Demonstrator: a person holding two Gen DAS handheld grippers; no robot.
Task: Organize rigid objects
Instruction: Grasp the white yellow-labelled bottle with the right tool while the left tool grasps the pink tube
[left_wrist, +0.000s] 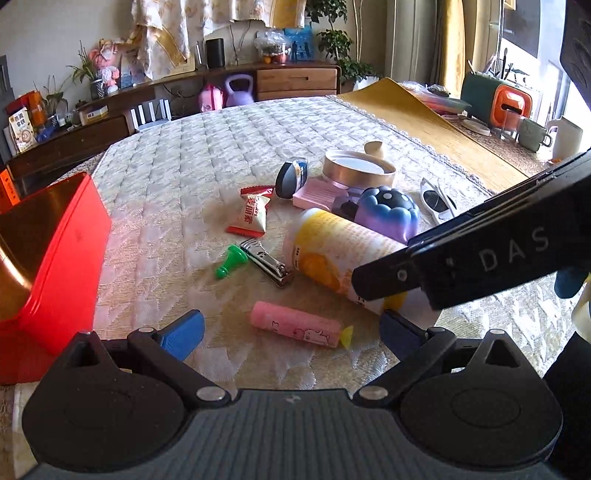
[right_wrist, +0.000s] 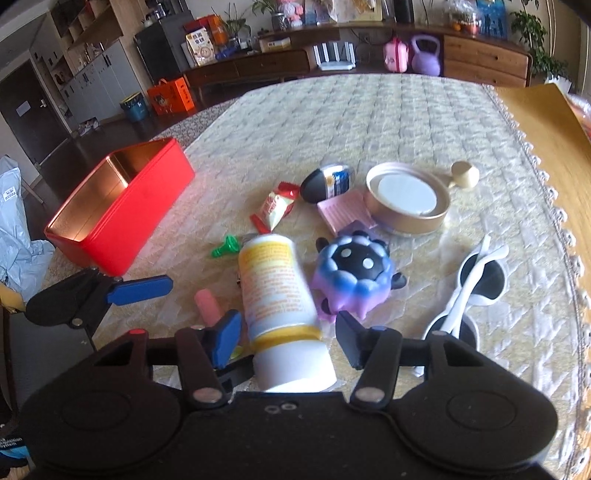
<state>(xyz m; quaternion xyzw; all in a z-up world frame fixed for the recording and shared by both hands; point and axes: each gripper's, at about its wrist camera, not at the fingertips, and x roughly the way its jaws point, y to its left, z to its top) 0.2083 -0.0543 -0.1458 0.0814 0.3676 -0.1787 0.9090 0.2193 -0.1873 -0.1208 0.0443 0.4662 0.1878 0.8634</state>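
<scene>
A white-and-yellow bottle (right_wrist: 277, 291) lies on the quilted table between my right gripper's (right_wrist: 288, 341) open fingers, which do not touch it; it also shows in the left wrist view (left_wrist: 332, 251). My left gripper (left_wrist: 291, 332) is open and empty, with a pink tube (left_wrist: 295, 325) lying between its fingers. An open red tin box (right_wrist: 122, 210) stands at the left; the left wrist view shows it too (left_wrist: 55, 266). Near the bottle lie a purple squishy toy (right_wrist: 354, 277), nail clippers (left_wrist: 266, 262), a green peg (left_wrist: 231, 260) and a candy packet (left_wrist: 253, 214).
A round gold tin (right_wrist: 406, 203), a pink soap dish (right_wrist: 343, 212), a dark egg-shaped case (right_wrist: 327, 182) and white sunglasses (right_wrist: 469, 291) lie farther back and right. A yellow cloth (left_wrist: 406, 107) covers the table's far right, with mugs (left_wrist: 535, 134) beyond.
</scene>
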